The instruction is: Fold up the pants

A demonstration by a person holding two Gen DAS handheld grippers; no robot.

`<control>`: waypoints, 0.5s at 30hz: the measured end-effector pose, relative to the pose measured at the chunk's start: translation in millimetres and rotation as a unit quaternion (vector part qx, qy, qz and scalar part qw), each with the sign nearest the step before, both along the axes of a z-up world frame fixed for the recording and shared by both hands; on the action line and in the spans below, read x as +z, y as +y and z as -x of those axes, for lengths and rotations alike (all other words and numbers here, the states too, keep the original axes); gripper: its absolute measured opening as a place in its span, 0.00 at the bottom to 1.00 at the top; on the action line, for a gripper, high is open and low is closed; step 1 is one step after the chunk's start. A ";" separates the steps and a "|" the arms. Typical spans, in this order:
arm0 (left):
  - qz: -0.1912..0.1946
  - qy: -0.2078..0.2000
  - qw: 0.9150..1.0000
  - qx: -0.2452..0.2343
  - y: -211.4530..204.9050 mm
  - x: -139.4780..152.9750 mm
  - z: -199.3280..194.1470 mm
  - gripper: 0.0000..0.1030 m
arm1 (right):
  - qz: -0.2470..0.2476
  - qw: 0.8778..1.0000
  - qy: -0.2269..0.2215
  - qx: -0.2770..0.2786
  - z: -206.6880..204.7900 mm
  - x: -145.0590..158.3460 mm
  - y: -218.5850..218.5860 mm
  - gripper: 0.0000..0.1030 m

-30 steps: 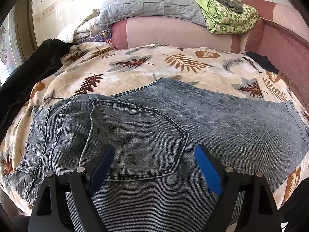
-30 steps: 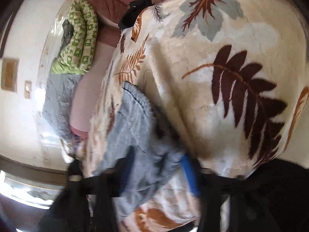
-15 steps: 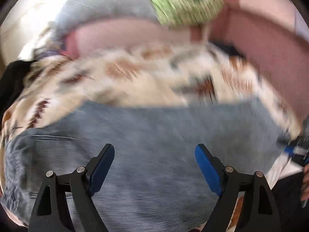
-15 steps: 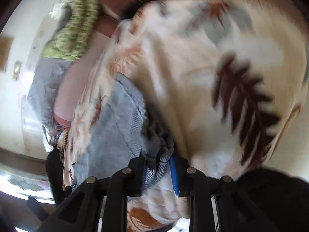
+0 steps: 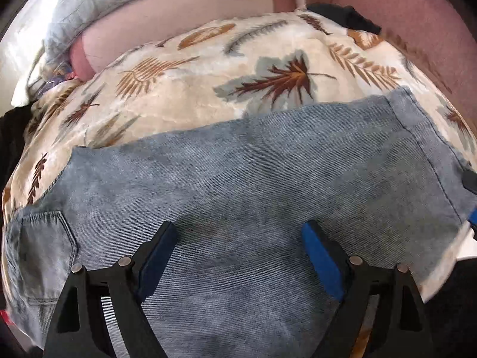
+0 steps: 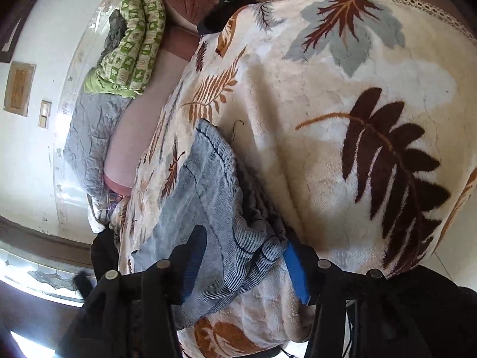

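Note:
Blue-grey denim pants (image 5: 253,185) lie flat across a leaf-patterned blanket (image 5: 208,83), with a back pocket (image 5: 41,238) at the left and the leg hem (image 5: 417,137) at the right. My left gripper (image 5: 238,238) is open and hovers just above the middle of the leg. In the right wrist view the hem end of the pants (image 6: 214,185) sits bunched between the open jaws of my right gripper (image 6: 244,253). A blue pad of the right gripper shows at the right edge of the left wrist view (image 5: 472,217).
Pink sofa cushions (image 5: 179,29) back the blanket. A grey quilted pillow (image 6: 89,137) and a green patterned quilt (image 6: 131,38) lie on top of them. A black garment (image 5: 348,18) lies at the far corner. Dark cloth (image 5: 12,125) hangs at the left edge.
My left gripper has swung right along the pants, from over the back pocket to mid-leg. My right gripper has opened wider around the bunched hem.

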State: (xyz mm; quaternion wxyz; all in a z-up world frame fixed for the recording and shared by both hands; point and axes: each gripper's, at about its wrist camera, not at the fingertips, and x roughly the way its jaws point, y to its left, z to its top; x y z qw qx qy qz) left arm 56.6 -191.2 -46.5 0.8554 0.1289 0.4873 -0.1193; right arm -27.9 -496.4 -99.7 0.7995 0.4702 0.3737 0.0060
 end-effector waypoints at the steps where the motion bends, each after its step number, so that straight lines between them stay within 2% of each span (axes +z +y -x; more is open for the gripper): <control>1: 0.002 -0.002 1.000 0.004 1.6 0.7 1.0 0.89 | 0.004 1.000 0.001 0.001 -0.6 0.4 1.2 0.51; 8: 0.009 0.005 1.000 0.004 2.4 1.6 -0.7 0.89 | 0.032 0.999 0.017 0.004 -6.1 6.5 8.1 0.50; 12: 0.008 0.008 1.000 0.003 2.5 0.0 -4.2 0.89 | 0.049 0.998 0.030 0.003 -6.9 11.3 7.7 0.34; 15: 0.024 0.004 1.000 0.007 8.0 14.2 -1.4 0.89 | 0.043 0.999 0.030 0.005 -6.5 14.9 4.1 0.34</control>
